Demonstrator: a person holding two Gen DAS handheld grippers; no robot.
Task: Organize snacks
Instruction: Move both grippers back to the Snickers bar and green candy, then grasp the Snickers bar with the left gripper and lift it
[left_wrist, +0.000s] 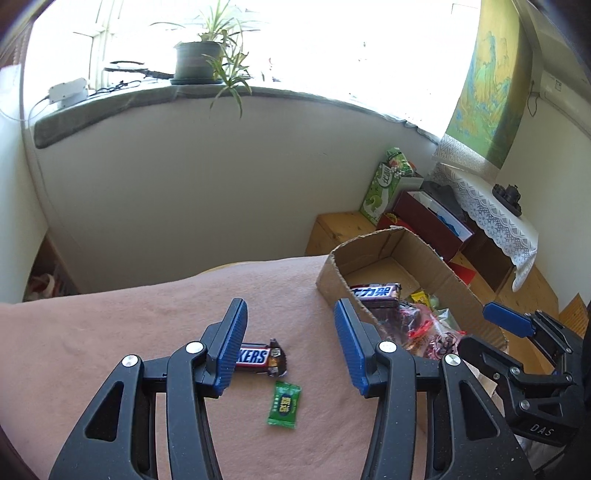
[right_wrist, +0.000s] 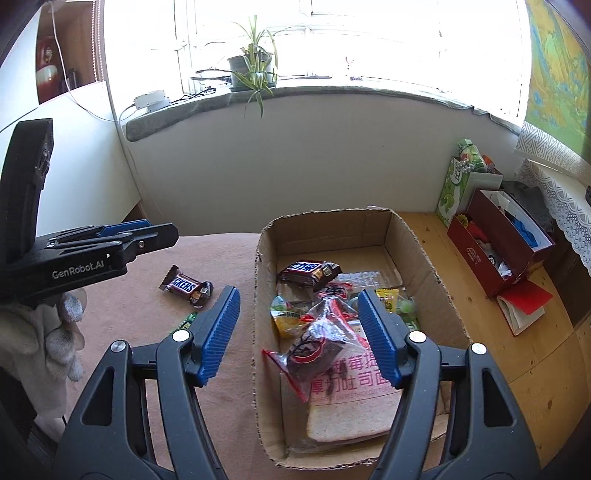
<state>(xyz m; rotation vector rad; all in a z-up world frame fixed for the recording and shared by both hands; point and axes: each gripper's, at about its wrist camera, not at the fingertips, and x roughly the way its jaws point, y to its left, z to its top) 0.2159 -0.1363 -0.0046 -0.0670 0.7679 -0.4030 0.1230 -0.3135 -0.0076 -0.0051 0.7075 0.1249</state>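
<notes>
Right wrist view: cardboard box, open-topped, stands on the pink-covered counter and already holds a sliced bread pack, a clear bag of dark sweets and one chocolate bar. Left of the box, apart from it, lie the loose Snickers bar and nearer, a small green candy. The bar should be light and fairly stiff with a slick wrapper; a hold across its middle seems best. The candy is tiny, flat and crinkly, likely to slip. Left claw stands released and empty over both; right claw stands released above the box.
</notes>
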